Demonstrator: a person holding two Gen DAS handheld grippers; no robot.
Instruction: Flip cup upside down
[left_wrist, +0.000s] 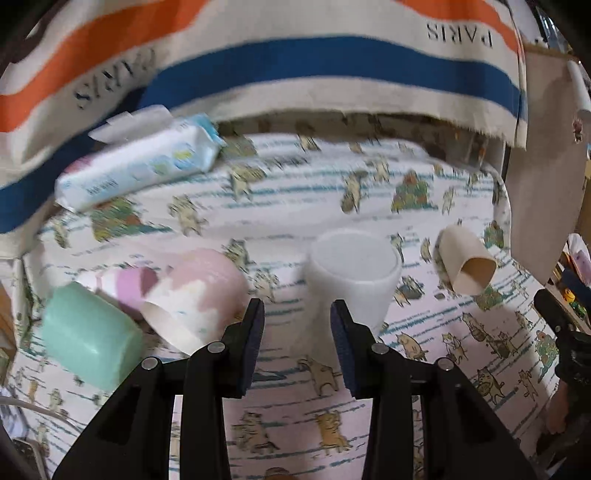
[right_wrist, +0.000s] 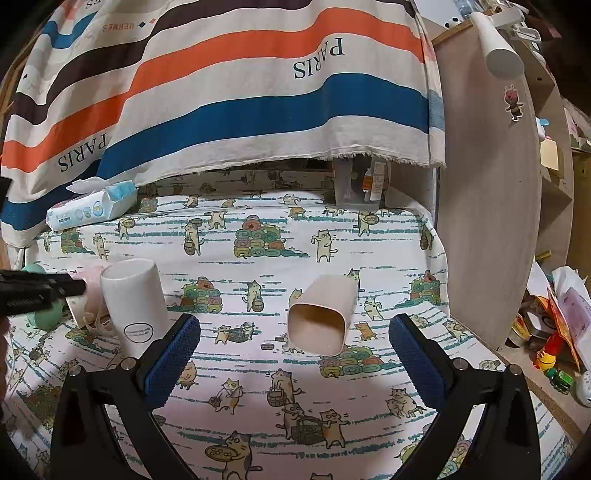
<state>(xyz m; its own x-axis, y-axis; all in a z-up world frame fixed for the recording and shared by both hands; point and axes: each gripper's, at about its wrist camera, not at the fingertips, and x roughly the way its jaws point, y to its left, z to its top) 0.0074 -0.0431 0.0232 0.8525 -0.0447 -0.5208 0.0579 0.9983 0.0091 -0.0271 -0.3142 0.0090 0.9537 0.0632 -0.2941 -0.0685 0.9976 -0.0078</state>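
A white cup stands on the cat-print cloth just beyond my left gripper, which is open and empty with its right finger close to the cup's side. The cup also shows in the right wrist view, its flat closed end up, a round label near its lower rim. A beige square cup lies on its side, mouth towards my right gripper, which is open wide and empty in front of it. That cup shows at the right in the left wrist view.
A pink-and-white cup and a mint green cup lie on their sides at the left. A wet-wipes pack sits at the back left. A striped cloth hangs behind. A wooden shelf panel borders the right.
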